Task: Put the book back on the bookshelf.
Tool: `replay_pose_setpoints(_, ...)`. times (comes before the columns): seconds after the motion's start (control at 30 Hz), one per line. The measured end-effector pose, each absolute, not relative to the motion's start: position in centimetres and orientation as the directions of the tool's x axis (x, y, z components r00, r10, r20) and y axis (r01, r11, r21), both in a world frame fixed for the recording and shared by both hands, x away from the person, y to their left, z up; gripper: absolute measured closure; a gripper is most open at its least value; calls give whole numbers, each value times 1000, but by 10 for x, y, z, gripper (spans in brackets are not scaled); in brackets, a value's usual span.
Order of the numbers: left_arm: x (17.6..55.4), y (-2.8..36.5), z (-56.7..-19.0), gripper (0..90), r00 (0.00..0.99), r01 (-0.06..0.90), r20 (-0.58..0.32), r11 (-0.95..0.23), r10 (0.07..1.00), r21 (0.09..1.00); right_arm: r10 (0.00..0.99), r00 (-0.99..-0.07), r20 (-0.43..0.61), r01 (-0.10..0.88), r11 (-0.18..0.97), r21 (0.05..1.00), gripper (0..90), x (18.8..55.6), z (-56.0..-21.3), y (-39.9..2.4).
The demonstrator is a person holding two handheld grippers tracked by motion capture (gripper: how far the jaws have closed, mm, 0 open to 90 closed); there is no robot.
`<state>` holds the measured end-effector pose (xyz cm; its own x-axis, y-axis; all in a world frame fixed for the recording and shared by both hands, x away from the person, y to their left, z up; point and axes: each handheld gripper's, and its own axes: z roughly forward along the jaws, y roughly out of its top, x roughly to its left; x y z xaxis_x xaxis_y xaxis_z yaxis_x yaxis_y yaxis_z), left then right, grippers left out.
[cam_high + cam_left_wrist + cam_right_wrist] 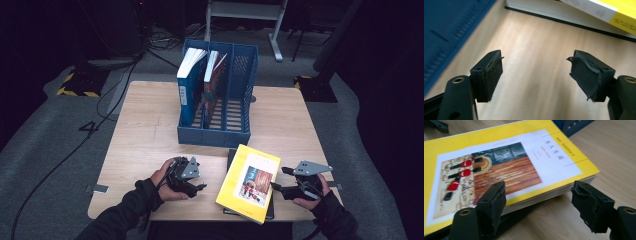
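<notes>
A yellow book (248, 182) with a picture on its cover lies skewed on a black book (231, 159) near the table's front edge. My left gripper (199, 181) rests low over the table to the left of the books, open, with bare wood between its pads (536, 67). The yellow book's corner (621, 17) and the lower book's page edge (549, 10) lie just beyond it. My right gripper (279, 179) is at the yellow book's right edge, open (537, 195). One jaw stands over the cover (499, 165), the other beside the book, neither pressing.
A blue file rack (217, 95) stands at the table's middle back, with two books upright in its left compartments. Its front wall is close to my left gripper (446, 32). The wooden table (145, 135) has bare room on both sides of the rack.
</notes>
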<state>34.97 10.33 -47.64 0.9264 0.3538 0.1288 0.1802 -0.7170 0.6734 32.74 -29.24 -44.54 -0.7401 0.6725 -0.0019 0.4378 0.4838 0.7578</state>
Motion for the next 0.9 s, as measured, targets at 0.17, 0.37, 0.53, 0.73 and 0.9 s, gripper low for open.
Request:
replay_pose_setpoints(0.17,346,105,-485,234,936,201,86,-717,342,667,676,-733,79,519,480,708,202,332,-449,-287)
replay_pose_setpoints(0.37,350,106,-494,221,936,230,46,-705,349,671,667,-721,187,586,443,679,139,342,-456,-289)
replay_pose_setpoints(0.53,354,100,-501,193,940,255,-4,-695,341,672,651,-728,214,594,444,671,129,346,-458,-288)
replay_pose_setpoints(0.73,360,93,-504,147,942,255,-15,-685,336,683,646,-754,120,531,492,690,152,342,-451,-282)
replay_pose_setpoints(0.9,361,91,-504,145,941,257,-14,-683,339,684,637,-764,98,506,499,704,202,344,-446,-280)
